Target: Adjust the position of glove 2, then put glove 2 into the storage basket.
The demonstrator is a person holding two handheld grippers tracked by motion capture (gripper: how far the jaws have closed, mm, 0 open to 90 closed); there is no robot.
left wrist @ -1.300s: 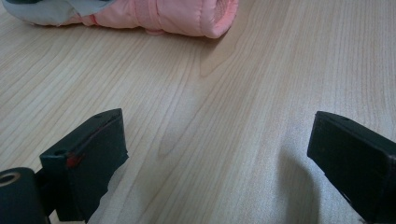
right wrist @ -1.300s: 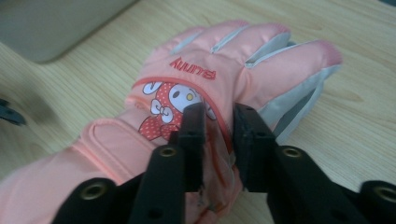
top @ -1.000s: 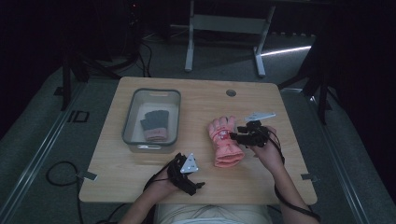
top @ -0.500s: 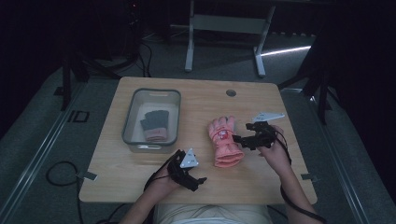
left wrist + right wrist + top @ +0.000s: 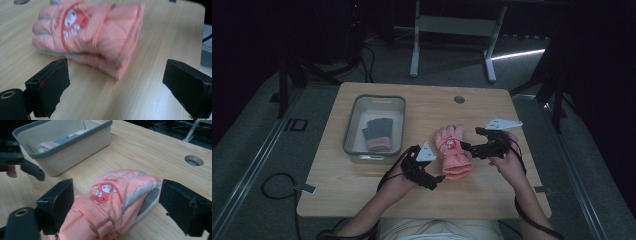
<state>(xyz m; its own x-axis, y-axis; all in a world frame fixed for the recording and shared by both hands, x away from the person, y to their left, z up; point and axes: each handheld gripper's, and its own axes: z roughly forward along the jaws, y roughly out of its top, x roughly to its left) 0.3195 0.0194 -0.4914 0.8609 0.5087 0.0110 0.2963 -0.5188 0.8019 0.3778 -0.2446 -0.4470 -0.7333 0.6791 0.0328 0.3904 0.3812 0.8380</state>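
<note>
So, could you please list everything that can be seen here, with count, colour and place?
pink glove: one, pink with a cartoon patch, flat at the table's middle, between both grippers
bin: one, grey rim and pale walls, on the table's left part
dark glove: one, dark grey with a pink cuff, inside the bin
hole: one, round, grey, in the tabletop near the far edge
table: one, light wood
frame: one, pale metal legs, on the floor behind the table
left gripper: one, black, jaws open, near the pink glove's cuff
right gripper: one, black, jaws just opened wide, beside the pink glove, not pressing it
</note>
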